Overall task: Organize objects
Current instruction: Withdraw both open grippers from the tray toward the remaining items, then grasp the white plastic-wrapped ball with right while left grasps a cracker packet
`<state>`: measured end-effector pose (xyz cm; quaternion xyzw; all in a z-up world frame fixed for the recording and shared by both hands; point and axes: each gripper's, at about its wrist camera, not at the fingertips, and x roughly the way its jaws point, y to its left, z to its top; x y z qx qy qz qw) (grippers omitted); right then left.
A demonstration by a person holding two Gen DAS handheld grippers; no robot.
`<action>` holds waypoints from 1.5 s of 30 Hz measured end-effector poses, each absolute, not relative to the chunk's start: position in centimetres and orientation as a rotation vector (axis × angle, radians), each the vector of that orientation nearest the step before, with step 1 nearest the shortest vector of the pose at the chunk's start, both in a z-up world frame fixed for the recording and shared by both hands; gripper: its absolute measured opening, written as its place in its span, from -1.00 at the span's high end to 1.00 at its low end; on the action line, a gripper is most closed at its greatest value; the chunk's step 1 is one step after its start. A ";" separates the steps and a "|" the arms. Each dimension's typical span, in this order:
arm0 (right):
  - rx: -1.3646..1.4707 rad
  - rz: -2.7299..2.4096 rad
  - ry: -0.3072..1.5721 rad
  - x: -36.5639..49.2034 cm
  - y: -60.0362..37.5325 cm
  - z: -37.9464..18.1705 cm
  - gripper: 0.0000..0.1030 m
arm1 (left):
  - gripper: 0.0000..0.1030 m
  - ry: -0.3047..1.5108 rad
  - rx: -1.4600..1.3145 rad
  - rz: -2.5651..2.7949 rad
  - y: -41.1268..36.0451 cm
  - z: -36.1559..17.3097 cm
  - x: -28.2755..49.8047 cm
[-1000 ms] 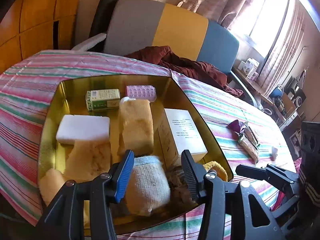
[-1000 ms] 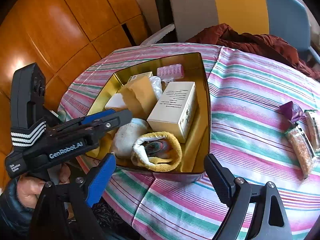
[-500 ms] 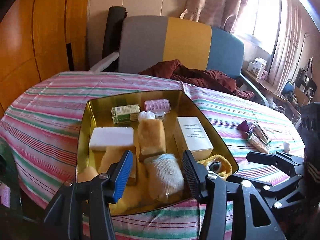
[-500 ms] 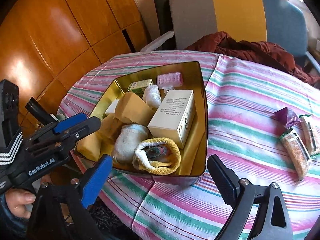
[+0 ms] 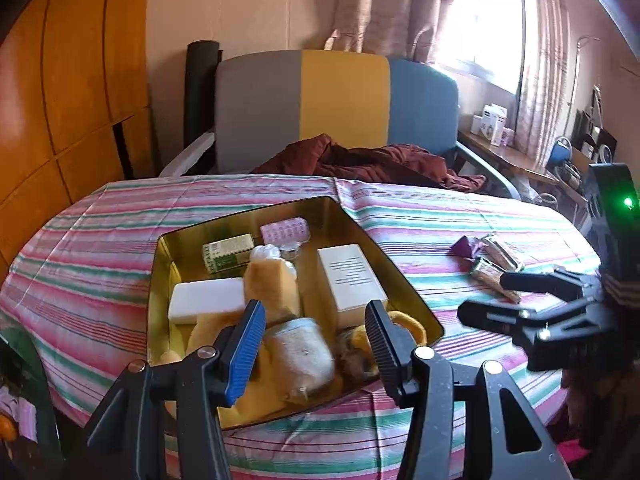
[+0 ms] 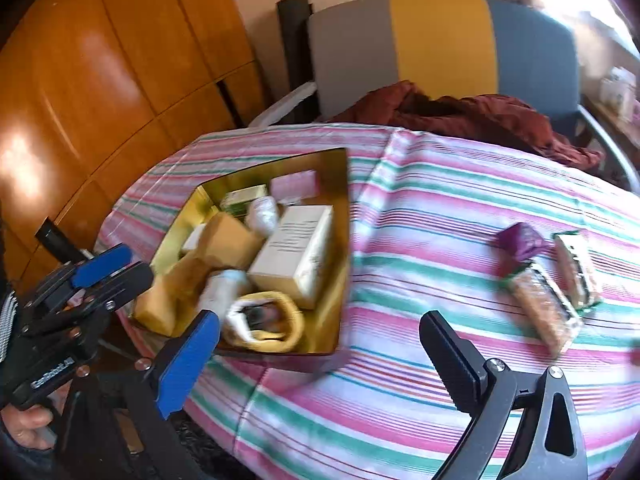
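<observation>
A gold tin [image 5: 160,264] [image 6: 344,208] sits on the striped tablecloth [image 5: 100,240], filled with a white box [image 5: 352,276] [image 6: 296,252], yellow sponges [image 5: 276,288], a white bar [image 5: 204,300], a green box [image 5: 228,252], a pink pack [image 5: 286,230], a rolled white cloth [image 5: 300,352] and a yellow-rimmed cloth [image 6: 264,320]. My left gripper [image 5: 316,348] is open and empty, held near the tin's front edge. My right gripper [image 6: 320,360] is open and empty over the cloth, right of the tin. Snack bars [image 6: 544,304] and a purple wrapper [image 6: 520,240] lie to the right.
A grey, yellow and blue chair [image 5: 340,108] with a dark red garment [image 5: 360,160] stands behind the table. Orange wood panels [image 5: 60,100] are at the left. A shelf with small boxes [image 5: 492,124] is by the window.
Both grippers have pulled back and up from the tin, so it looks smaller and farther. The right view has swung to the right toward the snack bars. Both stayed open and empty.
</observation>
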<state>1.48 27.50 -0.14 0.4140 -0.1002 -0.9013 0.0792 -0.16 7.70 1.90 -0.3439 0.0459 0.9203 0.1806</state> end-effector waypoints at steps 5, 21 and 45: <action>1.278 -2.766 -0.340 2.3 30.8 -0.2 -0.96 | -0.02 0.166 -0.958 2.557 9.2 2.0 0.3; 1.437 -3.012 -0.562 6.0 45.2 -0.2 -0.96 | -0.02 0.243 -0.965 2.359 15.5 1.9 0.5; 1.718 -3.147 -0.980 7.8 63.9 -6.7 -0.73 | -0.02 0.312 -1.142 2.008 28.6 -1.6 -0.7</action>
